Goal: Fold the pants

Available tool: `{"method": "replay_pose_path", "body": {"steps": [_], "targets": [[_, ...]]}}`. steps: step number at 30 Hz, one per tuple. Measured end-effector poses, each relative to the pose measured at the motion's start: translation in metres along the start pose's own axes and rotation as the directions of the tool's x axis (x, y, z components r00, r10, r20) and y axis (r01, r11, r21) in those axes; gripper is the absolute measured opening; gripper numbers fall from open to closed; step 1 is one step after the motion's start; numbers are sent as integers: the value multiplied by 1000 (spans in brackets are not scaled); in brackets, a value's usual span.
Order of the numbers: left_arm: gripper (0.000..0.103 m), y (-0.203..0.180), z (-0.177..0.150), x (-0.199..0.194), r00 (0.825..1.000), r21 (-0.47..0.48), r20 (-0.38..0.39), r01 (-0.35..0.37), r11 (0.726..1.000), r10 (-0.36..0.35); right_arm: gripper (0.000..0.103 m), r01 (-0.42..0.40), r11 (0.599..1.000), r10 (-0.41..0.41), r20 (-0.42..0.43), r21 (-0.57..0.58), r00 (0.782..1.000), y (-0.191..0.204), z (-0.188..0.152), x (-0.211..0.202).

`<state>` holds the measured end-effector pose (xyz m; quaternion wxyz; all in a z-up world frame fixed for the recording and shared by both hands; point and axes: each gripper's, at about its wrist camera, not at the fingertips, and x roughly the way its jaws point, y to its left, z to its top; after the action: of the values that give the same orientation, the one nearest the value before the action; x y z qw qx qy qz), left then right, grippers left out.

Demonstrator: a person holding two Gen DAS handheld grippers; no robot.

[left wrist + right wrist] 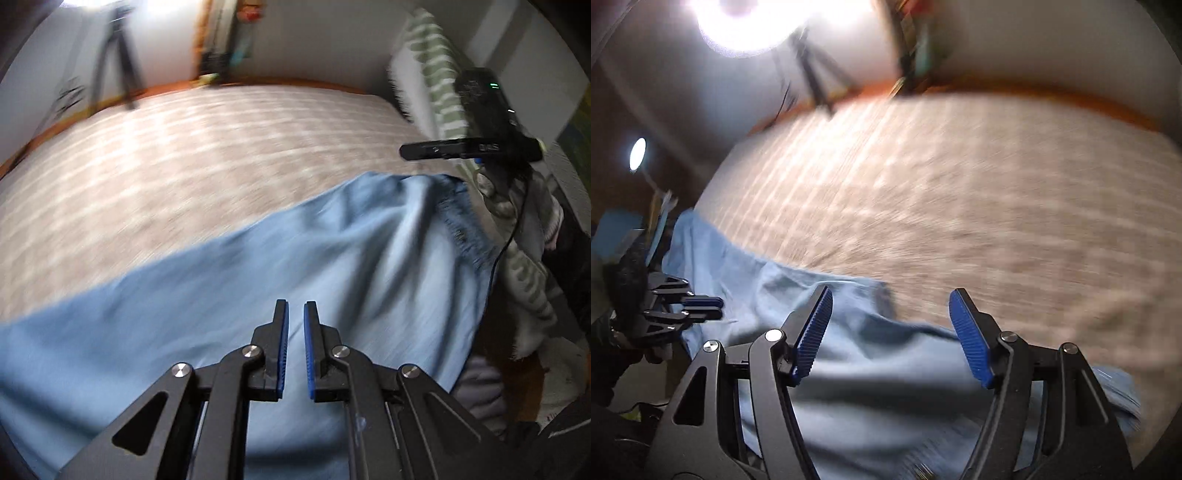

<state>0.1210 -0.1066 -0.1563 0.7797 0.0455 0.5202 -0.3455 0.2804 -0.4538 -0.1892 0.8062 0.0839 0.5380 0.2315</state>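
Note:
Light blue pants (295, 258) lie spread over a bed with a beige patterned cover (221, 147). My left gripper (295, 310) hovers over the cloth with its blue pads nearly together and nothing seen between them. It also shows at the left edge of the right wrist view, left gripper (718, 307), fingers together. My right gripper (890, 299) stands wide open above a rumpled end of the pants (871, 362), with no cloth between its pads. From the side it appears as the right gripper (406, 151) past the pants' frayed hem. Both views are blurred.
A green-and-white striped cloth (436, 74) is heaped at the bed's right end. A striped sleeve (528, 284) shows at the right. A tripod (118, 55) stands beyond the bed on an orange floor (1071, 98). A bright lamp (746, 22) glares above.

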Motion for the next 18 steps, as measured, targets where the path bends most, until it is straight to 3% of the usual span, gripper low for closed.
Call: {"method": "replay_pose_path", "body": {"steps": [3,4,5,6,7,10,12,15,18], "targets": [[5,22,-20,-11,999,-54,1,-40,998,40,68,-13,1000,12,-75,-19,997,9,5,33],[5,28,-25,-13,999,-71,2,-51,996,51,56,-13,999,10,-82,-35,997,14,1,36],[5,34,-29,-15,998,-88,6,-59,994,60,26,-12,998,7,-83,-57,997,20,0,39],[5,40,-31,-16,998,-100,8,-68,993,69,12,19,997,-25,-76,-77,997,26,-2,38],[5,43,-33,-17,997,-108,10,-79,991,80,11,66,993,-71,-50,-96,996,31,-3,34],[6,49,-36,-21,994,-123,34,-104,987,109,8,114,990,-108,77,-79,991,28,6,8],[6,52,-37,-23,993,-130,49,-103,986,111,4,104,995,-103,115,-5,988,11,13,2],[6,54,-42,-15,992,-121,34,-120,985,125,4,142,990,-141,67,-18,988,1,13,9],[6,54,-46,-14,990,-108,36,-132,985,136,8,135,990,-137,112,26,984,-9,-1,-22]]}}
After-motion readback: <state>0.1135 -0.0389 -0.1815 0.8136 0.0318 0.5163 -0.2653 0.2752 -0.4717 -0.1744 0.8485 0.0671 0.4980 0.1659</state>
